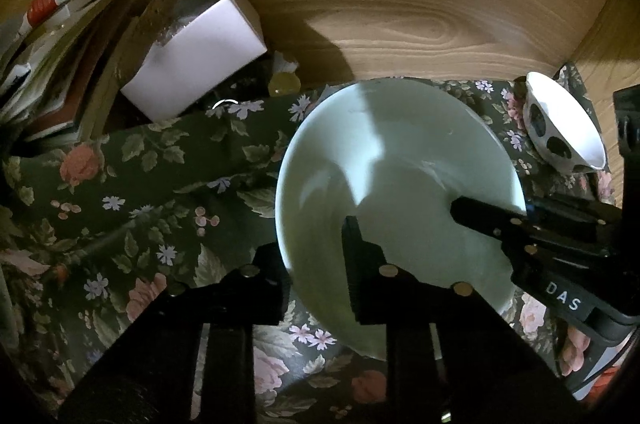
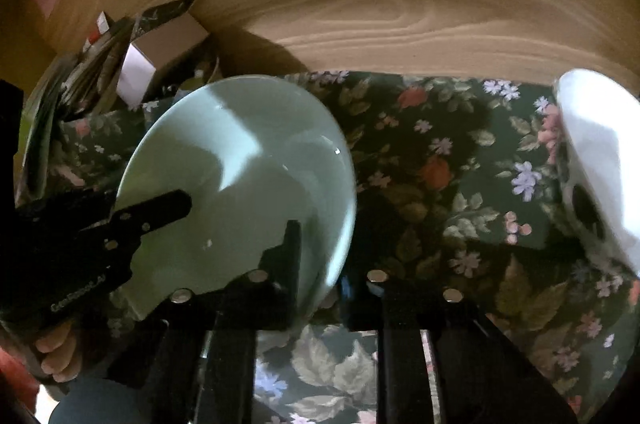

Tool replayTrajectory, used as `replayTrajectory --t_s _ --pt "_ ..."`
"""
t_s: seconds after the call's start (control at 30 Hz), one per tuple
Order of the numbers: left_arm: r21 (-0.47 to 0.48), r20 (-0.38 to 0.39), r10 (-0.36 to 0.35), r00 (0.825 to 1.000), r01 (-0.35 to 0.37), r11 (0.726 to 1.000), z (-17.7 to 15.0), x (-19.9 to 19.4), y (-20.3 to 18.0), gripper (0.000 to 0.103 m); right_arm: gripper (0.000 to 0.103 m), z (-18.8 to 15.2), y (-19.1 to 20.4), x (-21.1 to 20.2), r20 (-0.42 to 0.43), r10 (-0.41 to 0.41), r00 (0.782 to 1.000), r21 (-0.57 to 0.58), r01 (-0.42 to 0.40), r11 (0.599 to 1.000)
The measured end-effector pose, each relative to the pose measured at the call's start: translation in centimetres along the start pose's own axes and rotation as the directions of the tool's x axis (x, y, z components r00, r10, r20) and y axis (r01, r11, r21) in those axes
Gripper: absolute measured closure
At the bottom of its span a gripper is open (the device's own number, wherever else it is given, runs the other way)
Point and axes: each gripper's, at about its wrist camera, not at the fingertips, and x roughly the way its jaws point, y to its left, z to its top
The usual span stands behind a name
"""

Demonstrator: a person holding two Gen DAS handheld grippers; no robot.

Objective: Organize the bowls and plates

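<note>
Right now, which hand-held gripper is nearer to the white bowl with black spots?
Right. The right hand-held gripper straddles the pale green plate's rim nearest that bowl; the left hand-held gripper straddles the far rim.
</note>
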Motion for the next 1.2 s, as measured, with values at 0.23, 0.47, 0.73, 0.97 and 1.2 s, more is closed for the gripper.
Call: replayTrajectory --t_s 0.23,0.47,0.73,0.97,1.2 --pt "0.015 0.016 -0.01 1.0 0.009 1.0 -0.5 -1.3 -0.3 0.081 0.089 -1.8 0.1 -3.3 0.045 -0.016 0.999 -0.015 0.017 1.0" --pt "0.006 0.086 -0.03 0.996 0.03 1.0 -1.5 -4.5 -0.6 0.081 0.089 -2.1 1.3 -6.7 0.103 -0.016 0.995 -0.024 0.018 1.0" --pt "0.003 0.156 -0.039 0.987 0.039 0.999 -3.3 -8.5 -0.4 0.081 0.089 -3.5 3.3 -9.8 0.16 -0.017 0.987 -0.052 0.026 0.998" --pt "0.0 0.205 -0.04 0.978 0.041 0.999 -5.6 -11.8 0.0 0.081 0.089 -5.0 5.2 -11.3 0.197 -0.014 0.98 -0.076 0.029 0.997" --pt "-0.015 0.237 -0.034 0.971 0.039 0.999 -7.8 -14.1 0.3 0.081 0.088 -6.7 7.2 -12.5 0.218 -0.002 0.976 -0.101 0.024 0.995"
